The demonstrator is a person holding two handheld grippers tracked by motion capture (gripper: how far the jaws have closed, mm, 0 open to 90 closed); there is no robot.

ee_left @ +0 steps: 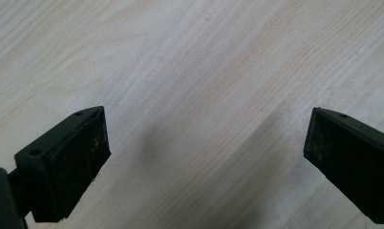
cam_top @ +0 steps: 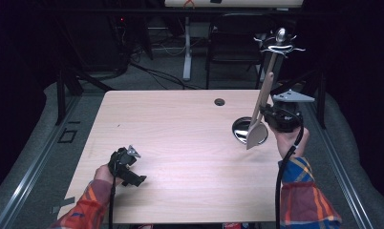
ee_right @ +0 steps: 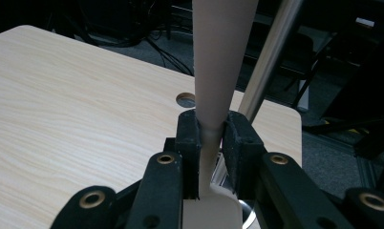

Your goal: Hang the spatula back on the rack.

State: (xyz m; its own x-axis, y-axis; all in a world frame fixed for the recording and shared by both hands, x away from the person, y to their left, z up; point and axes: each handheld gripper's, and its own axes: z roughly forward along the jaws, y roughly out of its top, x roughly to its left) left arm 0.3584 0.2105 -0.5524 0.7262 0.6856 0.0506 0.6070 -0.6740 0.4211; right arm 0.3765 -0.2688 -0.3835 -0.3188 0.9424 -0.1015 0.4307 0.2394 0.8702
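Right tongs [cam_top: 262,110]: clamped on the neck of a pale spatula [cam_top: 258,114], just above its blade; in the right gripper view the two black pads [ee_right: 189,143] press the neck from both sides.
Spatula: held nearly upright, blade down and handle up, leaning slightly toward the far side of the bench; it is lifted off the surface.
Spatula position: at the right part of the bench [cam_top: 180,143], its blade hanging in front of a round metal holder base [cam_top: 241,130] as the high view sees it; whether blade and base touch cannot be told.
Metal stand: a shiny pole [ee_right: 269,57] rises just behind the spatula handle, topped with wire hooks [cam_top: 278,46] near the handle's upper end.
Left tongs [cam_top: 133,177]: spread wide, holding nothing, low over bare wood at the near left of the bench; the left gripper view shows the two pads [ee_left: 70,167] far apart with only wood grain between them.
Hands: both arms in plaid sleeves [cam_top: 304,191], well apart from each other.
Bench detail: a small round hole [cam_top: 219,101] near the far edge.
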